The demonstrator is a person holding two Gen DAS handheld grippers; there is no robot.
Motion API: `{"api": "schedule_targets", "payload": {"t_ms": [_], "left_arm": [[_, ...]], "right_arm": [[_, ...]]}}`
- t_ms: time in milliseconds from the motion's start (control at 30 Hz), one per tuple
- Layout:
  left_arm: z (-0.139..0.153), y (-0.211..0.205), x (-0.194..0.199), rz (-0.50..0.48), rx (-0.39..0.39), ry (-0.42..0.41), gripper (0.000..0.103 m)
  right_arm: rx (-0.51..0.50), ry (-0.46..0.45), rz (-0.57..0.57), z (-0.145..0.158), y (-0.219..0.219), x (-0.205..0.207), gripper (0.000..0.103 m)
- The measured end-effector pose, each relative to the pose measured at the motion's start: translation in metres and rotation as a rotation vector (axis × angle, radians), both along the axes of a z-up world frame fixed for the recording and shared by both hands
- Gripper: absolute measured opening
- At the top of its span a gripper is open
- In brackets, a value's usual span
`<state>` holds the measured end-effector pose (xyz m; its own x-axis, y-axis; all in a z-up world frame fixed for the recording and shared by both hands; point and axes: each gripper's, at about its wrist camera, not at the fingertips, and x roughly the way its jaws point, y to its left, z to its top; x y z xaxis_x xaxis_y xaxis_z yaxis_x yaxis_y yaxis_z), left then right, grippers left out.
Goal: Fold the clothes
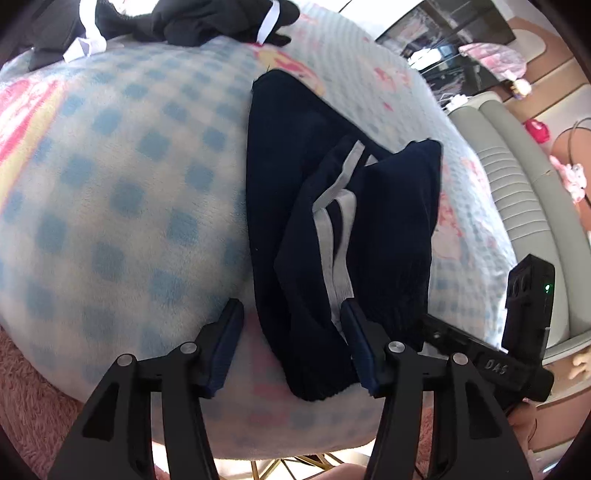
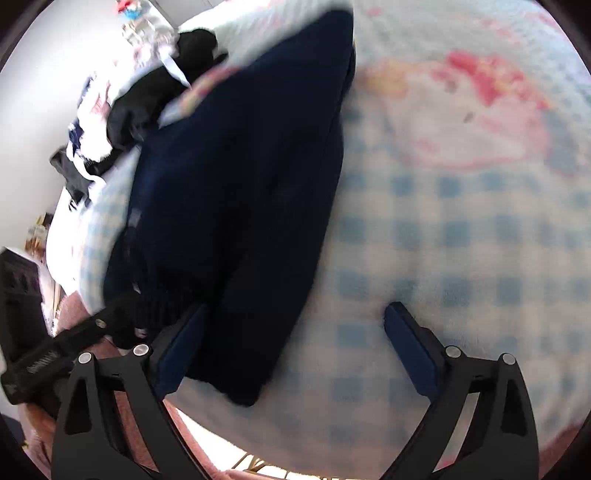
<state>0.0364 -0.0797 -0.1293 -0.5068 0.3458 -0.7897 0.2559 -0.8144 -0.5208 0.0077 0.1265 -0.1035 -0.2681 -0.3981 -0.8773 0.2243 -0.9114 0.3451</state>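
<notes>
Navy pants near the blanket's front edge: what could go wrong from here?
1. The navy pants end near the blanket's front edge, so a tug could drag them off.
2. Both the left gripper and right gripper are open, so the loose striped flap could unfold.

Item count: one navy garment [image 1: 291, 206] with three grey-white stripes [image 1: 340, 229], laid on one blue-checked blanket [image 1: 129, 192]. One heap of black clothing [image 1: 177, 18] lies at the blanket's far edge. Two grippers are present: left gripper [image 1: 291, 314] and right gripper [image 2: 295, 314], each with two fingers.
</notes>
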Motion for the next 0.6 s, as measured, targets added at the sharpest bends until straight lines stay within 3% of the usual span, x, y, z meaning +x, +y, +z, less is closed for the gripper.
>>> {"api": "schedule_targets", "payload": {"t_ms": [33,67,100,133,167,233,300,433,467,500,533,600], "left_arm": [[0.001,0.003,-0.001,-0.011,-0.008,0.002,0.054],[0.003,0.008,-0.003,-0.031,-0.014,0.010,0.046],[0.006,0.013,-0.005,-0.054,-0.015,0.021,0.039],[0.008,0.017,-0.007,-0.066,-0.022,0.033,0.029],[0.011,0.022,-0.008,-0.073,-0.034,0.045,0.027],[0.016,0.030,-0.009,-0.068,-0.076,0.062,0.024],[0.021,0.037,-0.008,-0.061,-0.115,0.077,0.024],[0.022,0.026,0.004,-0.042,-0.044,0.101,0.027],[0.018,0.020,0.006,-0.027,-0.014,0.093,0.029],[0.015,0.014,0.008,-0.012,0.016,0.085,0.032],[0.010,0.010,0.008,-0.002,0.038,0.066,0.044],[0.000,0.010,0.006,-0.010,0.056,0.041,0.050]], "right_arm": [[-0.004,-0.006,0.005,-0.004,-0.001,-0.001,0.070],[-0.012,-0.010,0.007,-0.006,-0.001,-0.001,0.061],[-0.022,-0.013,0.008,-0.006,-0.001,-0.001,0.042],[-0.032,-0.016,0.008,-0.006,0.000,-0.001,0.029],[-0.042,-0.019,0.008,-0.006,0.001,-0.002,0.026],[-0.062,-0.025,0.009,-0.007,0.002,-0.002,0.010],[-0.082,-0.031,0.010,-0.007,0.003,-0.002,0.010],[-0.122,-0.043,0.012,-0.008,0.006,-0.003,0.014],[-0.132,-0.046,0.013,-0.009,0.007,-0.003,0.020],[-0.142,-0.049,0.013,-0.009,0.007,-0.003,0.036],[-0.152,-0.052,0.014,-0.009,0.008,-0.003,0.051],[-0.172,-0.058,0.015,-0.010,0.009,-0.003,0.062]]}}
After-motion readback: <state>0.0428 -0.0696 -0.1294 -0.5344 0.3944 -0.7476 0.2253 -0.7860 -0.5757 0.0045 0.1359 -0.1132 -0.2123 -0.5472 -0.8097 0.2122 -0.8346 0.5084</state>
